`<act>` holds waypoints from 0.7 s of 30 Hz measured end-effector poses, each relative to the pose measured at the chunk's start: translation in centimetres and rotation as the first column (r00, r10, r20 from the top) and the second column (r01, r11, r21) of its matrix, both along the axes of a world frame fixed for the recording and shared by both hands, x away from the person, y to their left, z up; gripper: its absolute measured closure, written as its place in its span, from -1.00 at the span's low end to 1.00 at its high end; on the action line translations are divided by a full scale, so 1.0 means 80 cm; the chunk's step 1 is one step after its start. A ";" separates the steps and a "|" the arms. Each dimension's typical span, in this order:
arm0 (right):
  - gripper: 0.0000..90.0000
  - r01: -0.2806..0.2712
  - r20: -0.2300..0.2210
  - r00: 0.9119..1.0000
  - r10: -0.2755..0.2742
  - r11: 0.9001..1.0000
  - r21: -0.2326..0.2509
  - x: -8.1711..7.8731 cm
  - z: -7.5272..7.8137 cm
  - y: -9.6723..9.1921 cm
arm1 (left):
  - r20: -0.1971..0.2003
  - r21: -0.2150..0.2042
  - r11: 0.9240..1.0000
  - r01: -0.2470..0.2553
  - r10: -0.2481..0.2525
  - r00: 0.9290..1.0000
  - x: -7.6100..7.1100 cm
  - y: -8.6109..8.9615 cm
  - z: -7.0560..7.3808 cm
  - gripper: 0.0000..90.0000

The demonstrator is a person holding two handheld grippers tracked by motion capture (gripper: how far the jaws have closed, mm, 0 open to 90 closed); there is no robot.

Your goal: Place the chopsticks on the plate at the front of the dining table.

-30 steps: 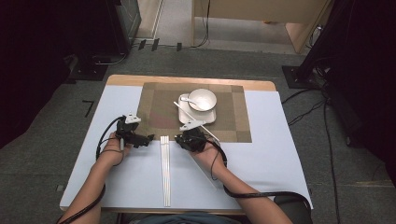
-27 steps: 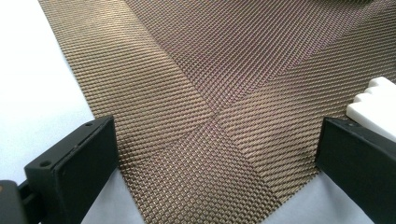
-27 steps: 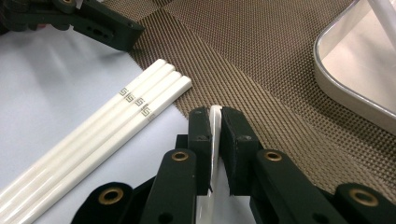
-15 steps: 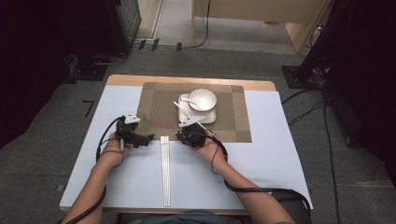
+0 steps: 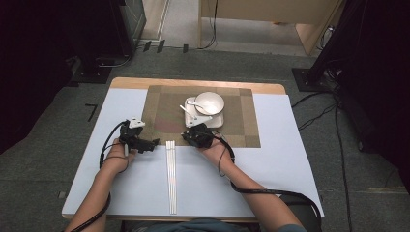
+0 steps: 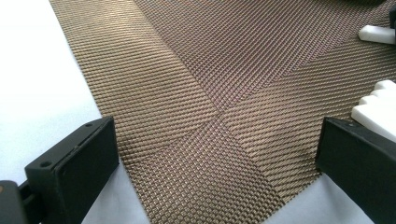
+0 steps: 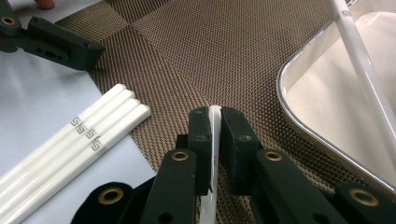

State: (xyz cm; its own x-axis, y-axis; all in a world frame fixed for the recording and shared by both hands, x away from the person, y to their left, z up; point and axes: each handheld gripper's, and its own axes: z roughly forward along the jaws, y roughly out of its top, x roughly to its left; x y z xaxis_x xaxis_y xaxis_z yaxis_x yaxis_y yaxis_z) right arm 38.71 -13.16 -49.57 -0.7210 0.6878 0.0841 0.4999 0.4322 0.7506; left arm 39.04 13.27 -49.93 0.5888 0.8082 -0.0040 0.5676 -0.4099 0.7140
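The white table (image 5: pixel 270 164) spreads wide under both hands, and on it lies the brown woven placemat (image 5: pixel 164 113), running ahead of both sets of jaws. Over on the mat, the square white dish (image 7: pixel 327 93) sits just ahead and to the side of the right jaws, with a round white bowl (image 5: pixel 209 102) on it and a white spoon (image 5: pixel 189 104) leaning over its rim. The left gripper (image 5: pixel 145 144) rests low at the mat's near corner, jaws spread wide apart, bare weave between them and nothing grasped; the ends of the white chopsticks (image 6: pixel 376 109) peek in just beyond one jaw. From the right gripper view those same chopsticks (image 7: pixel 79 135) lie flat, side by side, off to the side of the right jaws, tips just reaching the mat's edge. And here's the grip: the right gripper (image 7: pixel 214 122) has its jaws clenched tight on one thin white chopstick (image 7: pixel 214 135), which stands on end between the pads, its tip poking just past the jaw ends, held above the mat close to the dish's rim. The left gripper's jaw shows farther off, beyond the lying chopsticks.
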 end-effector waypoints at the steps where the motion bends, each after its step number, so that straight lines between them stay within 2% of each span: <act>1: 0.85 -0.003 0.003 1.000 0.003 1.000 -0.001 0.000 0.000 0.000 | 0.001 0.000 1.000 -0.001 0.001 1.000 0.000 0.000 0.000 -1.00; 4: 0.83 -0.013 0.016 1.000 0.013 1.000 -0.008 -0.001 -0.001 0.001 | 0.000 0.000 1.000 -0.002 0.002 1.000 0.000 0.000 0.000 -1.00; 9: 0.57 -0.036 0.018 0.999 0.036 0.999 -0.001 -0.003 0.002 0.001 | -0.002 -0.004 1.000 -0.005 0.005 1.000 0.000 0.000 0.000 -1.00; 14: 0.32 -0.055 0.046 0.997 0.054 0.998 0.020 -0.009 0.008 0.001 | -0.007 -0.006 1.000 -0.003 0.003 1.000 0.001 0.000 0.000 -1.00; 21: 0.16 -0.045 0.034 0.998 0.044 0.998 0.051 -0.014 0.011 -0.006 | -0.010 -0.008 1.000 -0.003 0.003 1.000 0.001 0.000 0.000 -1.00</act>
